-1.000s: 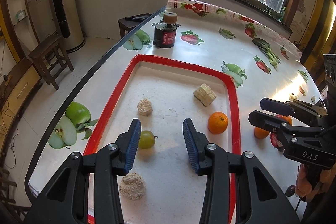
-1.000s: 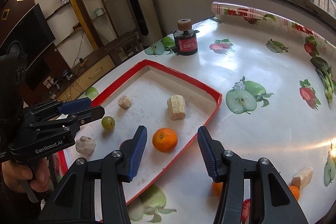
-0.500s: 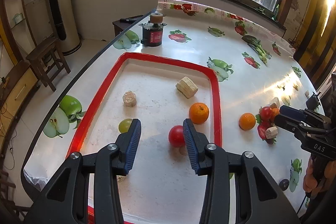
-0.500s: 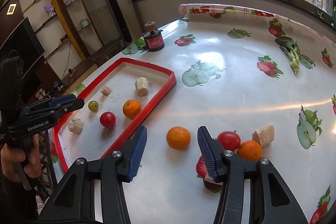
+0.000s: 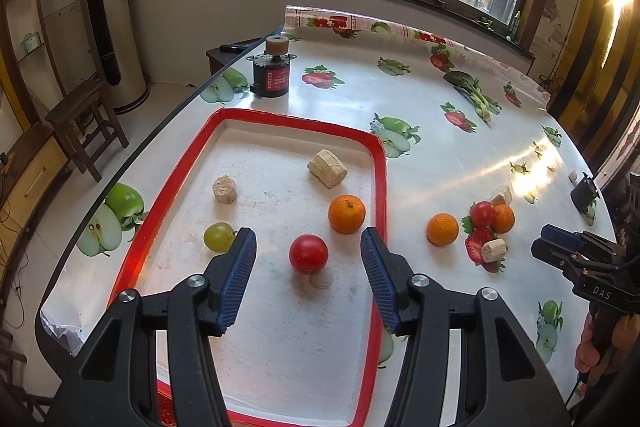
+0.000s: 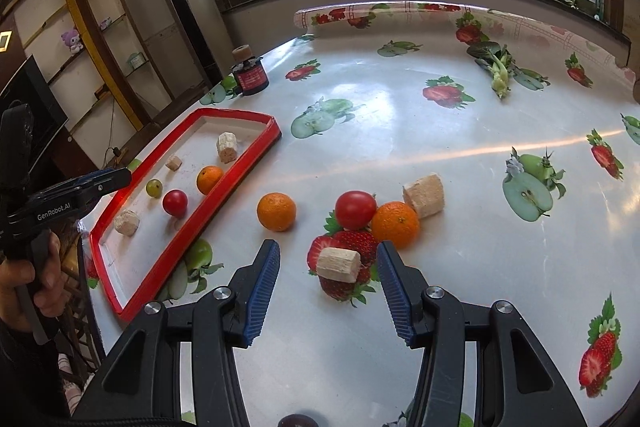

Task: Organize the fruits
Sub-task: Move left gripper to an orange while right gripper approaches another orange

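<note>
A red-rimmed tray holds a red tomato, an orange, a green grape and several beige chunks. My left gripper is open and empty above the tray, just behind the tomato. On the table right of the tray lie an orange, a tomato, another orange and two beige chunks. My right gripper is open and empty, the near chunk between its fingertips' line.
A black jar with a cork lid stands beyond the tray. The fruit-print tablecloth covers the table; its left edge drops to the floor. A dark round thing sits at the bottom edge.
The left gripper has pulled back and opened wider, leaving the red tomato in the tray. The right gripper has swung right from the tray to the loose fruit on the table.
</note>
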A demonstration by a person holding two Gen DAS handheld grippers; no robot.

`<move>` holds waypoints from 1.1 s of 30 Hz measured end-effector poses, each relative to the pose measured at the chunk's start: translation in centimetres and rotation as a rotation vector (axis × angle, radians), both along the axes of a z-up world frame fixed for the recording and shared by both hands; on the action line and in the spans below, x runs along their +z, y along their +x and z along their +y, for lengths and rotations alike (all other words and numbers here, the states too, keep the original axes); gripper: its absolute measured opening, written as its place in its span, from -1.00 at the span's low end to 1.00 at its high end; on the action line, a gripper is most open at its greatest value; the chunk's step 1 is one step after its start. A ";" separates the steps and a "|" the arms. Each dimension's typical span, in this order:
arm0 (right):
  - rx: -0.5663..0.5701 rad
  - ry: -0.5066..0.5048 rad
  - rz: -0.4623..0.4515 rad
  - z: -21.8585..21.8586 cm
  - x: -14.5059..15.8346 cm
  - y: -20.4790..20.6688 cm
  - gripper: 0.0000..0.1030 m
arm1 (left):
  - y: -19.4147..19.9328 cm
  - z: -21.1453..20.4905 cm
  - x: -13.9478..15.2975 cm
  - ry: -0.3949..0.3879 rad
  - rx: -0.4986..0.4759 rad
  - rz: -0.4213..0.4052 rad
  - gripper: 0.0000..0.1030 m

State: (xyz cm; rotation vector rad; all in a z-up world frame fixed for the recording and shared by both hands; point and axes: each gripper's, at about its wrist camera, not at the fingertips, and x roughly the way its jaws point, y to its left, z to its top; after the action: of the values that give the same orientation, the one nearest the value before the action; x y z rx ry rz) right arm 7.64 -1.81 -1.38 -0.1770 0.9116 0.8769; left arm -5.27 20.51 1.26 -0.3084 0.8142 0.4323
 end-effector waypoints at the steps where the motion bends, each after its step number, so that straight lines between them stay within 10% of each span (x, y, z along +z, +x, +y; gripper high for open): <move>1: -0.007 0.000 -0.001 -0.4 0.0 -0.1 0.02 | 0.0 -0.3 0.0 0.001 -0.007 -0.002 0.03; 33: -0.099 -0.012 0.022 -5.0 -1.4 1.0 0.02 | 4.8 -9.1 -1.3 -0.021 -0.216 0.036 0.03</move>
State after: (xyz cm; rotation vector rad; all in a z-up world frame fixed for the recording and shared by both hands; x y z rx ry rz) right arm 8.68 -6.83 -2.75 -0.1319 0.9381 0.7833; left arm -0.52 11.44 0.00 -0.2289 0.8778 0.2276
